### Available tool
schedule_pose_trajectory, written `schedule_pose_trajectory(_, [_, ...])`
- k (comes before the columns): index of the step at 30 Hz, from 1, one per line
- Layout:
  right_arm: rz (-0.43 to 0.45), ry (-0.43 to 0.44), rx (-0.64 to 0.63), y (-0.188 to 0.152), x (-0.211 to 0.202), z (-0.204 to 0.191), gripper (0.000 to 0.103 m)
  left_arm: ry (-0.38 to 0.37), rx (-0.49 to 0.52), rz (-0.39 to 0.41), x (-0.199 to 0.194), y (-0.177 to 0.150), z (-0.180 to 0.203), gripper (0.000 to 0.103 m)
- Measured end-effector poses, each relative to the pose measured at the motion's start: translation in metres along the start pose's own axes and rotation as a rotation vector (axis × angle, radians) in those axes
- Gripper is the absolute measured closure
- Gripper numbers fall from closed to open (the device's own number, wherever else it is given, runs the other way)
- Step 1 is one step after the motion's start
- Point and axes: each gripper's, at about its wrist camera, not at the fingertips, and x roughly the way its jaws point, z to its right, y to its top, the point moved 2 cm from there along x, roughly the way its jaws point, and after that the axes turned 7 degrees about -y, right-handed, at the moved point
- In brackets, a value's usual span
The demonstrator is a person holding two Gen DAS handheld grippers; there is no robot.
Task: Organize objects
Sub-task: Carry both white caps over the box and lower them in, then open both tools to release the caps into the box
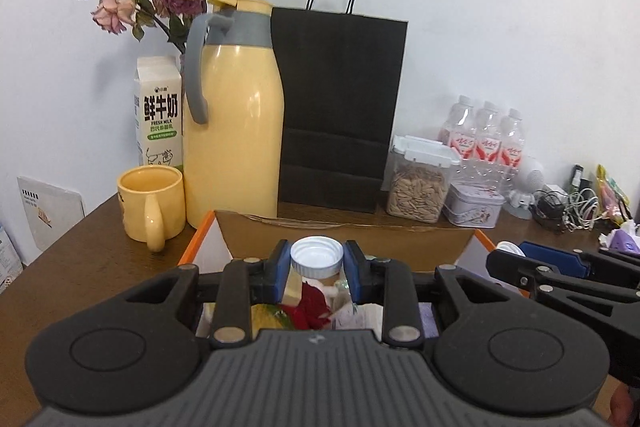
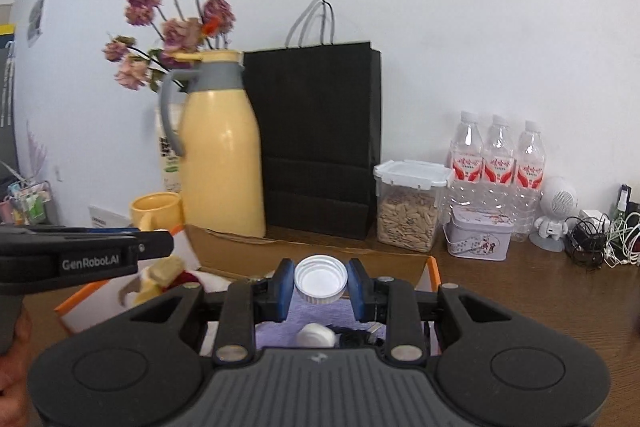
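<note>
Two capped tongs (image 1: 317, 265) above box rim (image 1: 344, 233)

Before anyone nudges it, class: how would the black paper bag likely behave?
The black paper bag stands tall and narrow, so a push near its top would probably tip it. Its thin paper walls suggest it would crumple rather than resist. Whether it holds anything is hidden, so its weight is uncertain.

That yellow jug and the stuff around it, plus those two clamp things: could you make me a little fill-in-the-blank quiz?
1. The paper bag beside the yellow jug is coloured ____.
2. Each gripper, left and right, holds a white bottle ____.
3. The clear container holds ____.
4. The number of water bottles standing by the wall is ____.

Answers: black; cap; seeds; three
</note>
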Motion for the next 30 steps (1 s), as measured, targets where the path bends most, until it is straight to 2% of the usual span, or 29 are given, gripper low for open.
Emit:
schedule_pose_trajectory(6, [-0.001, -0.016, 0.004, -0.001, 0.019, 0.006, 0.076, 0.001, -0.007, -0.019, 0.02, -0.004, -0.008, 0.074])
schedule_pose_trajectory(10, [-0.043, -0.003, 0.011, -0.01, 0.03, 0.009, 0.075, 0.006, 0.014, -0.033, 0.027, -0.007, -0.01, 0.073])
schedule_pose_trajectory(11, [-0.051, -0.003, 0.013, -0.013, 0.031, 0.01, 0.074, 0.014, 0.025, -0.031, 0.027, -0.008, -0.01, 0.068])
schedule_pose_trajectory(12, [-0.061, -0.003, 0.013, -0.015, 0.033, 0.011, 0.065, 0.017, 0.036, -0.029, 0.026, -0.009, -0.009, 0.063])
schedule_pose_trajectory(13, [-0.065, -0.005, 0.016, -0.017, 0.033, 0.012, 0.048, 0.021, 0.045, -0.023, 0.025, -0.009, -0.009, 0.047])
schedule_pose_trajectory(14, [-0.065, -0.01, 0.021, -0.018, 0.032, 0.013, 0.038, 0.029, 0.051, -0.013, 0.024, -0.009, -0.009, 0.026])
schedule_pose_trajectory(15, [-0.059, -0.017, 0.026, -0.019, 0.031, 0.014, 0.018, 0.042, 0.053, 0.0, 0.022, -0.009, -0.009, 0.015])
schedule_pose_trajectory(16, [-0.05, -0.022, 0.03, -0.019, 0.029, 0.015, 0.008, 0.052, 0.053, 0.018, 0.02, -0.008, -0.01, 0.0])
schedule_pose_trajectory(18, [-0.036, -0.022, 0.045, -0.017, 0.026, 0.017, 0.0, 0.067, 0.045, 0.059, 0.015, -0.008, -0.011, 0.0])
schedule_pose_trajectory(25, [-0.042, -0.036, 0.05, -0.015, 0.023, 0.018, 0.0, 0.064, 0.032, 0.055, 0.013, -0.006, -0.013, 0.0])
schedule_pose_trajectory(30, [-0.024, -0.035, 0.044, -0.01, 0.011, 0.015, 0.0, 0.078, 0.015, 0.112, -0.003, -0.002, -0.016, 0.0])
